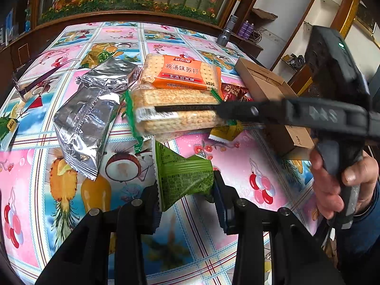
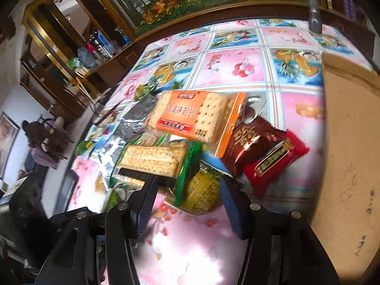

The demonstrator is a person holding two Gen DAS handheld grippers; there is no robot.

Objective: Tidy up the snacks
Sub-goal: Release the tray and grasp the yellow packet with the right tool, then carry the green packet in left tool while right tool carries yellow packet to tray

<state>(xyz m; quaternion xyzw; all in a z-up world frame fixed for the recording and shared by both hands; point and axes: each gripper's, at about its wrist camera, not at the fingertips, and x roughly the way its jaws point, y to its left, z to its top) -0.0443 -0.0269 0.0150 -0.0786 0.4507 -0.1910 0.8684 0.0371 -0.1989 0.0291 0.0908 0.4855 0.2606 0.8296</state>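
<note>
My left gripper is shut on a green snack packet, held just above the flowered tablecloth. The snack pile lies beyond it: a green-edged cracker pack, an orange cracker pack and two silver foil packs. A hand brings my right gripper in from the right, with one finger lying across the green-edged pack. In the right wrist view, my right gripper stands open. That pack's end and a yellow packet lie between its pads.
A brown packet and a red packet lie right of the pile, against a cardboard box. A metal flashlight stands at the table's far edge. Glasses and a small green packet lie at the left.
</note>
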